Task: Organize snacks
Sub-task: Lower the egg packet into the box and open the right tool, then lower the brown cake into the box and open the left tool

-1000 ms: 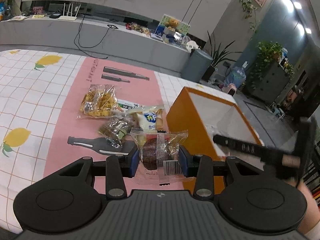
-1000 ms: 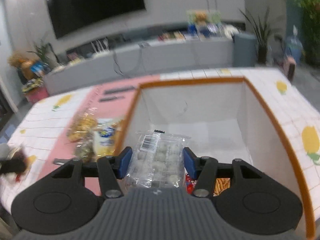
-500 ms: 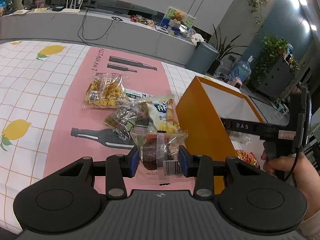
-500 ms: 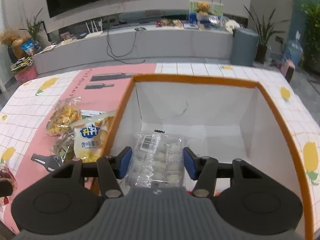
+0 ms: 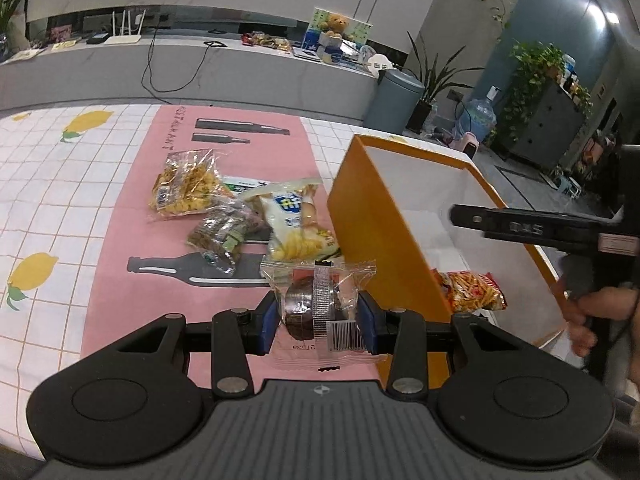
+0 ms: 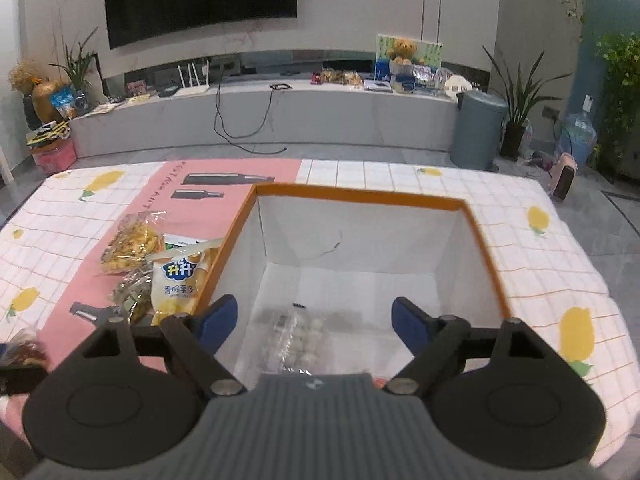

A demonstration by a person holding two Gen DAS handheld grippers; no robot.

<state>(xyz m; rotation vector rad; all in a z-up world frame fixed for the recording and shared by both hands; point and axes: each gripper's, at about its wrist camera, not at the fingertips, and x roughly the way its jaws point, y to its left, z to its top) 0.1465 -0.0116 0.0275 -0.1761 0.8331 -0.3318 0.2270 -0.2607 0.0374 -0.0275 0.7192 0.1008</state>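
**A:** Where does the snack sorting stand?

**B:** Partly done. An orange box (image 6: 486, 248) with a white inside sits on the surface (image 6: 560, 264), which has a lemon-print cloth. Inside the box lies a red packet of stick snacks (image 5: 472, 290). A clear packet of small white balls (image 6: 298, 340) is below the right claw (image 6: 314, 320), over the box floor. That claw's jaws are opening, and the packet is blurred and free of the pads.

**A:** And the other claw?

**B:** The left claw (image 5: 318, 318) is closed on a clear-wrapped dark cake (image 5: 316, 308), pads pressing both sides. It hangs above the pink mat (image 5: 136, 280), just beside the box's outer wall, not yet over the opening.

**A:** What is left outside?

**B:** Three packets clearly, lying close together on the mat beside the box: a clear bag of yellow twists (image 5: 186, 186), a clear bag of dark greenish pieces (image 5: 222, 234), and a yellow chip bag (image 5: 296, 224). A green-and-white packet (image 5: 242, 182) is mostly covered by them, so I cannot name it. By my reckoning, at least five snacks are not yet in the box, counting the cake.

**A:** Anything hard to make out?

**B:** The near part of the box floor is hidden by the right claw's body. In the left view the box's far corner is cut off behind the right claw and the person's hand (image 5: 588, 312).
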